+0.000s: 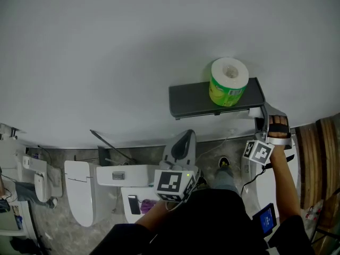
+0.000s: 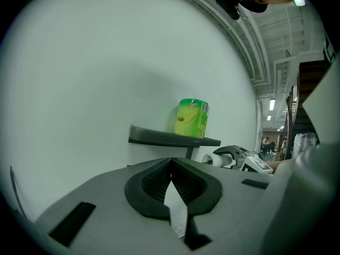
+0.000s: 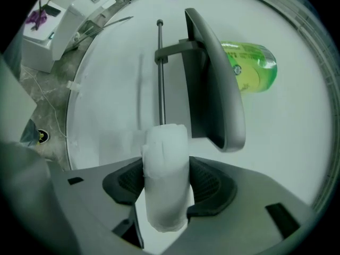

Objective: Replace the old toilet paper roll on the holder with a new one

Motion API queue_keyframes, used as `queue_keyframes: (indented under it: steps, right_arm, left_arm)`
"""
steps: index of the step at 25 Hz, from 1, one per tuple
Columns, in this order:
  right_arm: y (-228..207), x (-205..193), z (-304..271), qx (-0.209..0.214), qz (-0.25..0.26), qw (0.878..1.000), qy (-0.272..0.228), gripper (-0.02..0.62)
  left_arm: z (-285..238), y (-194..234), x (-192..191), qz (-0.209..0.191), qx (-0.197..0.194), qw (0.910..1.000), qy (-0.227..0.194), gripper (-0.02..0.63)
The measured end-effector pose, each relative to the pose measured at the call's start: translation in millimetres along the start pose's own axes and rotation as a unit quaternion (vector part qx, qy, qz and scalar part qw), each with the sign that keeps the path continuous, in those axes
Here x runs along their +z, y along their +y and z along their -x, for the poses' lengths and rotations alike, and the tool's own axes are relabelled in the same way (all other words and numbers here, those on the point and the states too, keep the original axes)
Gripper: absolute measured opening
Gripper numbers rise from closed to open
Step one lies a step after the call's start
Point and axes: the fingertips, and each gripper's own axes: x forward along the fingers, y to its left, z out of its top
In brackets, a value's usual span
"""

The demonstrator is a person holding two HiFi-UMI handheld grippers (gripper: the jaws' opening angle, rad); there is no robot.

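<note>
Against a plain pale wall (image 1: 106, 47), a dark shelf (image 1: 191, 102) fixed flat, with a thin metal rod (image 3: 160, 73) running beneath it on a bracket. Below, a grey stone-patterned floor (image 1: 58, 232), white toilets (image 1: 79, 193) standing near the foot of the wall, and wooden boards (image 1: 319, 158) at the far right. Farther off in the left gripper view, a long hall under ceiling lights (image 2: 272, 105). Upright on the shelf, toward its right end: the new roll (image 1: 228, 82), full and fat, wrapped in bright green printed plastic, with white paper and the core hole showing on top. Just under the shelf's right end: the old roll (image 3: 166, 195), white, thin and slightly crushed, nearly used up, clamped across its sides by the right gripper (image 3: 166, 166), both dark ribbed pads pressing on it. Lined up with the near end of the rod; impossible to tell whether threaded on it. Right hand (image 1: 279, 127) just behind the marker cube (image 1: 258, 152). Left gripper (image 2: 171, 161) held lower, well apart from the shelf, pointing toward the wall, jaws closed together.
</note>
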Motion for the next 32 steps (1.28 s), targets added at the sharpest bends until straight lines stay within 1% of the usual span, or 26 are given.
queue_keyframes:
  steps: [3,6,9,12,15,18,21,23,25,26,27,28,29,30,32]
  right_arm:
    - [-5,-28,2,-0.012,0.003,1.0,0.023,0.242]
    - [-19,-52,6,-0.034,0.002,0.999,0.038,0.242]
    - [-47,-63,15,-0.073,0.006,0.997,0.032,0.242]
    - [-86,-61,30,-0.12,0.017,0.993,0.01,0.242]
    - [-126,-50,49,-0.168,0.011,0.985,-0.026,0.242]
    - [-168,-31,73,-0.208,-0.029,0.974,-0.082,0.242]
    - [-209,-9,97,-0.236,-0.078,0.957,-0.153,0.242]
    - [-234,5,111,-0.237,-0.119,0.942,-0.208,0.242]
    - [-252,13,121,-0.217,-0.181,0.923,-0.262,0.242]
    - [-258,16,123,-0.198,-0.224,0.909,-0.29,0.242]
    - [-262,17,123,-0.171,-0.273,0.891,-0.319,0.242]
    - [-263,18,120,-0.138,-0.328,0.868,-0.346,0.242]
    - [-261,17,113,-0.1,-0.383,0.84,-0.371,0.242]
    - [-256,17,104,-0.059,-0.436,0.808,-0.391,0.242]
    - [-237,16,77,0.021,-0.525,0.748,-0.405,0.242]
  left_arm:
    - [-4,-4,-1,-0.001,-0.006,1.0,0.0,0.023]
    - [-9,-9,-2,-0.002,-0.013,0.9999,-0.001,0.023]
    - [-13,-13,-4,-0.003,-0.018,0.9998,-0.003,0.023]
    - [-15,-17,-4,-0.003,-0.022,0.9997,-0.005,0.023]
    - [-18,-19,-6,-0.002,-0.027,0.9996,-0.008,0.023]
    - [-20,-19,-6,-0.001,-0.027,0.9996,-0.011,0.023]
    - [-19,-16,-4,0.001,-0.023,0.9996,-0.013,0.023]
    - [-17,-13,-2,0.002,-0.019,0.9997,-0.015,0.023]
    - [-15,-10,0,0.003,-0.015,0.9997,-0.018,0.023]
    - [-14,-8,2,0.003,-0.012,0.9997,-0.02,0.023]
    - [-12,-7,3,0.004,-0.01,0.9997,-0.022,0.023]
    - [-11,-6,4,0.004,-0.009,0.9997,-0.024,0.023]
    - [-10,-5,5,0.005,-0.007,0.9996,-0.025,0.023]
    - [-8,-4,6,0.006,-0.006,0.9996,-0.026,0.023]
    - [-6,-1,8,0.006,-0.002,0.9996,-0.027,0.023]
